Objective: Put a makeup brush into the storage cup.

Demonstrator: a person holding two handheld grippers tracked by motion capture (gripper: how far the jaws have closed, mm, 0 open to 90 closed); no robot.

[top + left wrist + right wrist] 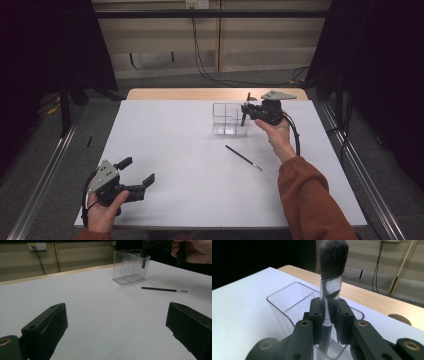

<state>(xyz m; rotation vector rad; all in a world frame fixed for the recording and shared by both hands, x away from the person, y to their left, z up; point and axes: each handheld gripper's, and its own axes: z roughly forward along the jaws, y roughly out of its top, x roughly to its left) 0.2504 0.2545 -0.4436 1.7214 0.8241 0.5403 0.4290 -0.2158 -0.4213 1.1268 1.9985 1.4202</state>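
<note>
While the high view looks down on the white table (175, 165), the right gripper (246, 111) sits at the right edge of the clear plastic divided organiser box (224, 120), jaws clamped on a black-handled makeup brush with dark bristles (244, 111), held upright with the bristles up. Lower end of the handle looks to be over or just inside the box's right compartment; can't tell which from here. A thin black liner brush with a silver tip (243, 158) lies flat on the table, near the box, on the person's side. The left gripper (138, 172) rests at the near-left corner, jaws wide apart, nothing between them, well apart from box and brushes.

Left gripper view: both black jaws stand far apart over bare table. Beyond them, the box (130, 267), the thin brush (163, 289) lying just in front of it, and a dark handle end (144, 262) dipping into the box's right-hand compartment.

Right gripper view: the jaws are closed on the brush's handle just below the silver ferrule (331, 290), bristles (334, 257) above, handle running down into the box (287, 307) below.
</note>
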